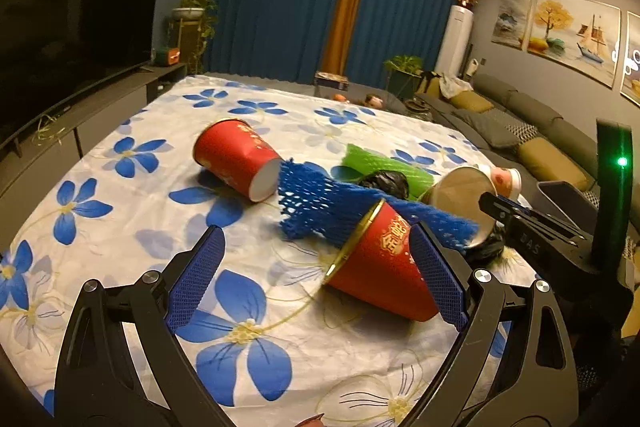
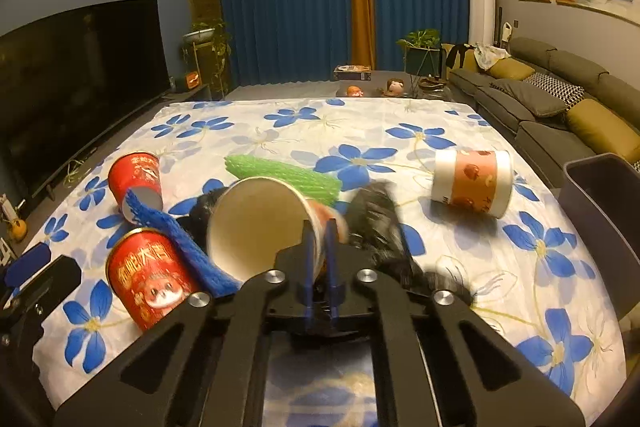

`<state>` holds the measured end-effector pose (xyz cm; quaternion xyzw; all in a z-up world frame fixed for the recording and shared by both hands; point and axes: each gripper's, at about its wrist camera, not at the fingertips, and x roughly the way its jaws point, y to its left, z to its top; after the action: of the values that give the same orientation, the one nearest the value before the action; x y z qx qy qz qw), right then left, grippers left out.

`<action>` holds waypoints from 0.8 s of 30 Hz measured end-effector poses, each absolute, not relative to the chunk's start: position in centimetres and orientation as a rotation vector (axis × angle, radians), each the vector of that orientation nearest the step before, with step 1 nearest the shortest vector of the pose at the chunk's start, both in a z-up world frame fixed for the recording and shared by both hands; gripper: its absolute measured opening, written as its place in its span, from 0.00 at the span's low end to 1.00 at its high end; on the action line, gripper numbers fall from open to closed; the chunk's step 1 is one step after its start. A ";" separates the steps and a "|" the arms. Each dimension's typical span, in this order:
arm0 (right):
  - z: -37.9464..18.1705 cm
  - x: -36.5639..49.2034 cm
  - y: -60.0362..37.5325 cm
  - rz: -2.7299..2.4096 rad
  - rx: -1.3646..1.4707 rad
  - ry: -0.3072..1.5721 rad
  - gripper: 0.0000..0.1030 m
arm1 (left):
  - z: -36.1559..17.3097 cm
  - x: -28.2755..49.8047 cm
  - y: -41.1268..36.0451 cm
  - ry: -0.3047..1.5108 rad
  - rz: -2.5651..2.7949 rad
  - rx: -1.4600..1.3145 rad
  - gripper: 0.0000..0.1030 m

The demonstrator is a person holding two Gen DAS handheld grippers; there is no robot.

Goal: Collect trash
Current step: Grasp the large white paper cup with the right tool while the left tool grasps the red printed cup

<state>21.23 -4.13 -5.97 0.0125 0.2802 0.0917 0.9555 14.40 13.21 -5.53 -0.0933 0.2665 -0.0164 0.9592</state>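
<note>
My right gripper (image 2: 319,239) is shut on the wall of a paper cup (image 2: 256,223), whose wide mouth faces the camera. The same paper cup (image 1: 464,193) shows at the right of the left wrist view, pinched by the right gripper (image 1: 489,202). My left gripper (image 1: 318,267) is open over the floral cloth. A red cup (image 1: 376,267) lies on its side between its fingers, close to the right pad. A second red cup (image 1: 236,159) lies farther off. A blue foam net (image 1: 340,205), a green foam net (image 1: 384,165) and a black bag (image 1: 386,183) lie among the cups.
A white patterned cup (image 2: 472,183) lies on its side on the cloth's right part. A grey bin (image 2: 600,203) stands off the right edge. A television (image 2: 80,75) lines the left wall and a sofa (image 2: 560,99) the right. The floral cloth (image 2: 360,131) stretches far back.
</note>
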 end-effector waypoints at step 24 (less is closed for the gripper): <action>-4.2 14.9 -9.5 0.189 0.107 0.487 0.04 | -8.0 16.1 8.9 0.733 -0.350 -0.153 0.20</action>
<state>14.89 -9.49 -4.21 0.0527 0.2406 0.0935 0.9647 16.12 8.87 -7.97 -0.0746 0.3562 -0.1701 0.9158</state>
